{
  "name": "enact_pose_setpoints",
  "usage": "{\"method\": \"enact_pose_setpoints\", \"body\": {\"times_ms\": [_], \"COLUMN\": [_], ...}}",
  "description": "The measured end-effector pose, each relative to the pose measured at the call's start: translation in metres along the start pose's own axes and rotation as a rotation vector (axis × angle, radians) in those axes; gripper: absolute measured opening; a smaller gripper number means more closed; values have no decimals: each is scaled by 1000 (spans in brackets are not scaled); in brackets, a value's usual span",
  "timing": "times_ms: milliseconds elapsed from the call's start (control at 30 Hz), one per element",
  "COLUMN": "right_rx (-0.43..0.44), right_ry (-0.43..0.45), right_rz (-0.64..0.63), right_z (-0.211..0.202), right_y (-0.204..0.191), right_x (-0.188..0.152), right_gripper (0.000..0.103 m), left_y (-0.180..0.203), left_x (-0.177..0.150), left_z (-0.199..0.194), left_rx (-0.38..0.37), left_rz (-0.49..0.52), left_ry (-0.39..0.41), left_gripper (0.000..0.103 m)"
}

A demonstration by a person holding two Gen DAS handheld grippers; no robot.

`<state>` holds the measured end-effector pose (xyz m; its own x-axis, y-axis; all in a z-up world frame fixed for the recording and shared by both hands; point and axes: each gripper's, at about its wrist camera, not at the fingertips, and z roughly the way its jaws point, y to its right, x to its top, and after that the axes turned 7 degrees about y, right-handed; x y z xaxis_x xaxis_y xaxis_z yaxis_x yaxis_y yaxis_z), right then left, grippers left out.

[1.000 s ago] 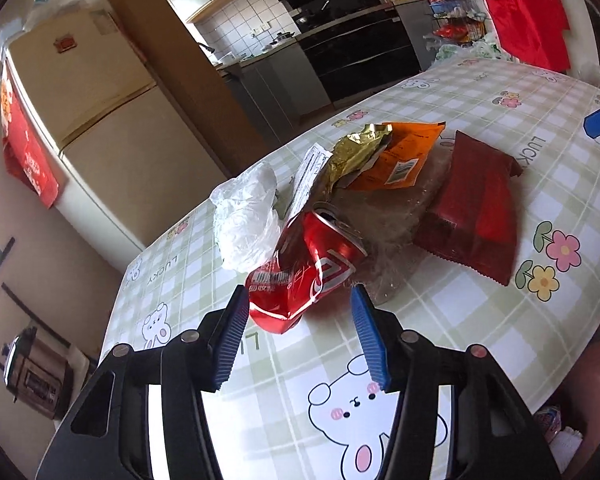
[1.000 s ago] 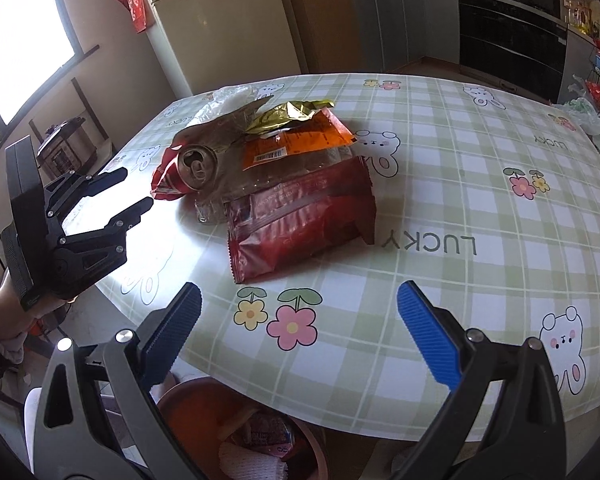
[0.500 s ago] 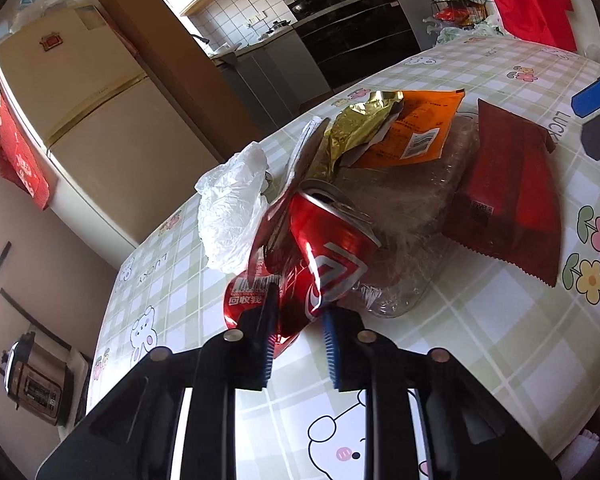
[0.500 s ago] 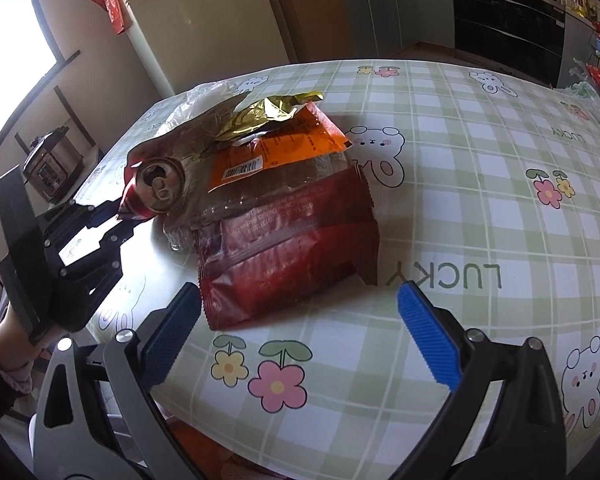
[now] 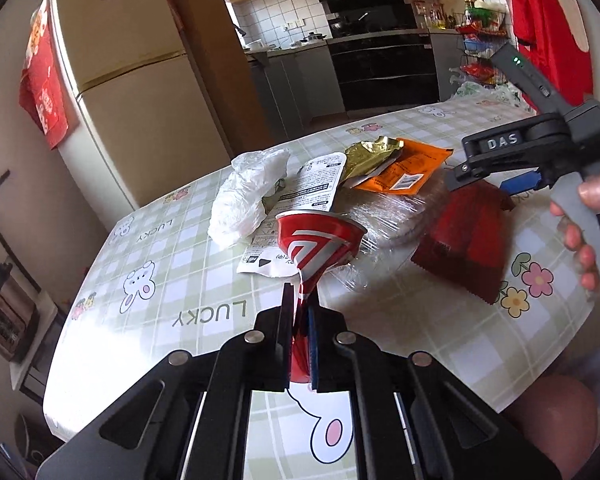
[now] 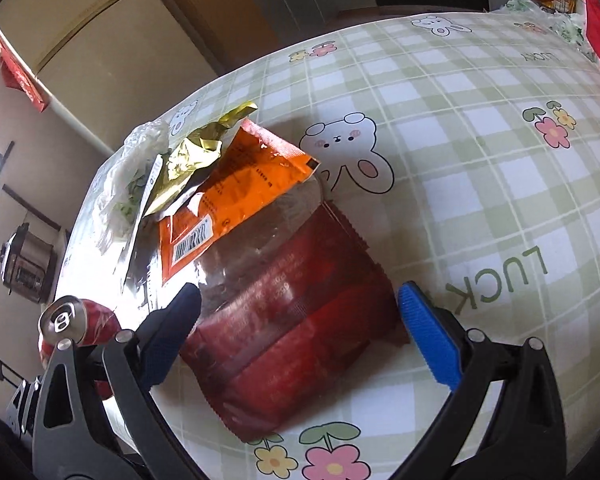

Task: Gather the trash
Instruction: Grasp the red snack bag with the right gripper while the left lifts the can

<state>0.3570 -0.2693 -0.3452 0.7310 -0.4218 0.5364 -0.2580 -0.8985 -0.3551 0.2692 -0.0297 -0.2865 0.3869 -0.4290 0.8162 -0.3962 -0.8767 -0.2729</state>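
left wrist: left gripper [image 5: 300, 312] clamped on flattened end of crushed red can [image 5: 320, 246], can lifted off checked table [image 5: 204, 320], just before white wrapper [image 5: 300, 216] and clear bag [image 5: 248, 196]. right wrist: right gripper [image 6: 300, 320] spread wide, low over red packet [image 6: 296, 320], pads either side, not pressing. orange packet [image 6: 236, 196] and gold foil [image 6: 196, 152] behind.

Wrapper pile [image 6: 236, 200] crowds the tablecloth's [image 6: 480, 184] left; right side lies open.
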Motion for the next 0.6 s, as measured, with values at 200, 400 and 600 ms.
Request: {"method": "enact_pose_setpoints", "body": {"times_ms": [200,400,600], "right_rx": [-83,-55,19], "right_ry": [-65,-67,-58], "right_rz": [-148,-220,-183], "right_z": [18,4,-17], "right_y": [-11,-8,6], "right_x": [-13,-30,-33], "right_gripper": [97,91,59], "left_y": [-6,-15,-17], "left_x": [-3,-6,-14], "left_z": [-18,-40,-64], "left_rx": [-28,-54,-54], "left_rz": [-139,-272,-340], "left_ry": [-10,-8,-14], "left_gripper": [7,7,7]}}
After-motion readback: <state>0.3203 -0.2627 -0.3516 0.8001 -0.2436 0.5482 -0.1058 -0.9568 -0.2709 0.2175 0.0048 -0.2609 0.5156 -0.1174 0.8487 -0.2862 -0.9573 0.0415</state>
